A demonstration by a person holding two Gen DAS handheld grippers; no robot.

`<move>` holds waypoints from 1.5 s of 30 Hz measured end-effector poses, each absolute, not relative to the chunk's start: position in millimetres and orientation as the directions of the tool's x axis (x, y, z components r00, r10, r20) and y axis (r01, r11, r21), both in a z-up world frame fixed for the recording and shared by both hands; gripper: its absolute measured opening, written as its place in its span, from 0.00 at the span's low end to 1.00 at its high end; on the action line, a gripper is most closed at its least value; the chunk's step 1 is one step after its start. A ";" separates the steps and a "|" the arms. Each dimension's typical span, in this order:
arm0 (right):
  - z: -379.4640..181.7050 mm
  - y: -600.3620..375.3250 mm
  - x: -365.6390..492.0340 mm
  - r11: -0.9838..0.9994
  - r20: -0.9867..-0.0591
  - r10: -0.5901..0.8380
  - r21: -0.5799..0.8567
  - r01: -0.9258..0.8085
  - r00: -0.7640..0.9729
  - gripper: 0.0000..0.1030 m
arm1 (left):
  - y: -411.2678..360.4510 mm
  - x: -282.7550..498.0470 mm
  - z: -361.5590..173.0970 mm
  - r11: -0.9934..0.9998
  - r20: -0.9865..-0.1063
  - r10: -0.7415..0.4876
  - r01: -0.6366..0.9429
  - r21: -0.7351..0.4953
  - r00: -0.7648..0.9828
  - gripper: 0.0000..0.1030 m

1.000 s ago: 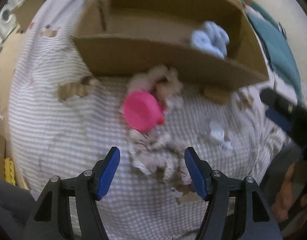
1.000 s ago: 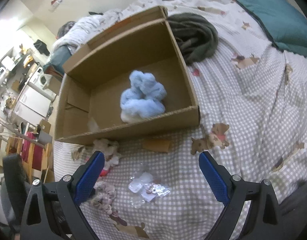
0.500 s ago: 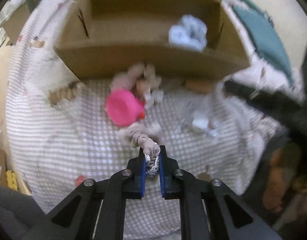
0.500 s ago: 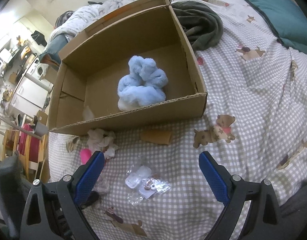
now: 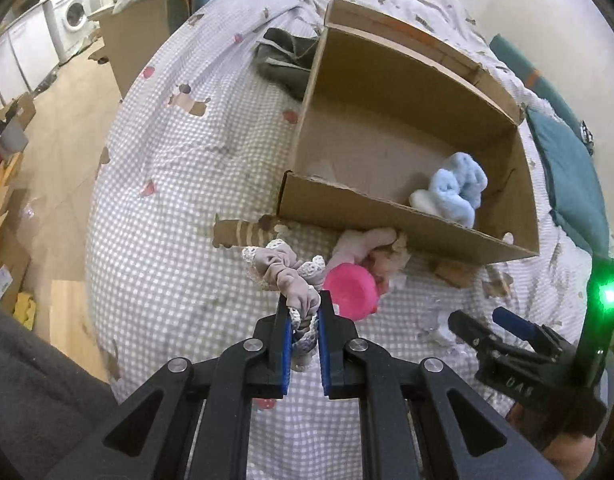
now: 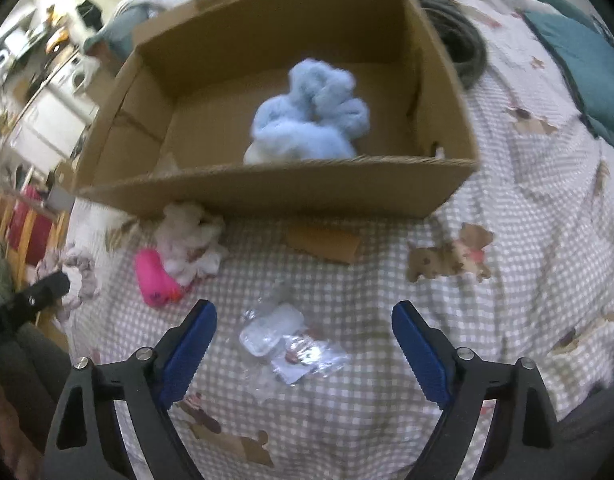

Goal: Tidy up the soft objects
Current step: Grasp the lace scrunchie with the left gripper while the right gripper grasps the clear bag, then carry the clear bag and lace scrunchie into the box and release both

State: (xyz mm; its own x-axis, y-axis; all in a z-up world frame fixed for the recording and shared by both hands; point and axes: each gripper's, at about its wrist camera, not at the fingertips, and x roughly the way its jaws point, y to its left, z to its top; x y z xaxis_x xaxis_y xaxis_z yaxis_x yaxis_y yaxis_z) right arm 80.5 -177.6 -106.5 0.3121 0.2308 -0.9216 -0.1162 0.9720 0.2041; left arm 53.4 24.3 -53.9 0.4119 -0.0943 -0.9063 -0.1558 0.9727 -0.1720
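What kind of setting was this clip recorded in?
Most likely a home bedroom or studio flat: the work surface is a bed with a checked, dog-print cover and a teal pillow, and a washing machine stands in the background beside a wood floor.

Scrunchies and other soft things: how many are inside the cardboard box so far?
1: a fluffy blue scrunchie lies on the floor of the cardboard box. The near wall hides part of the floor, so something small there could be missed.
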 end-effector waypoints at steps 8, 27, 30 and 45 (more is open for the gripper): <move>-129.5 -146.4 79.6 0.959 -0.945 0.235 0.187 -0.211 0.228 0.68 | 16.7 52.9 -53.0 0.979 -0.905 -0.094 -0.126 -0.159 0.416 0.10; -104.5 -151.1 72.5 0.937 -0.903 0.309 0.235 -0.257 0.300 0.26 | 16.1 56.0 -63.0 0.981 -0.920 -0.075 -0.137 -0.138 0.386 0.10; -101.7 -156.7 73.2 0.935 -0.895 0.320 0.245 -0.256 0.311 0.22 | 15.8 55.4 -63.0 0.982 -0.919 -0.072 -0.135 -0.134 0.387 0.10; -79.4 -158.2 64.4 0.915 -0.859 0.374 0.279 -0.293 0.350 0.06 | 9.1 55.0 -71.6 0.989 -0.928 -0.035 -0.124 -0.086 0.371 0.10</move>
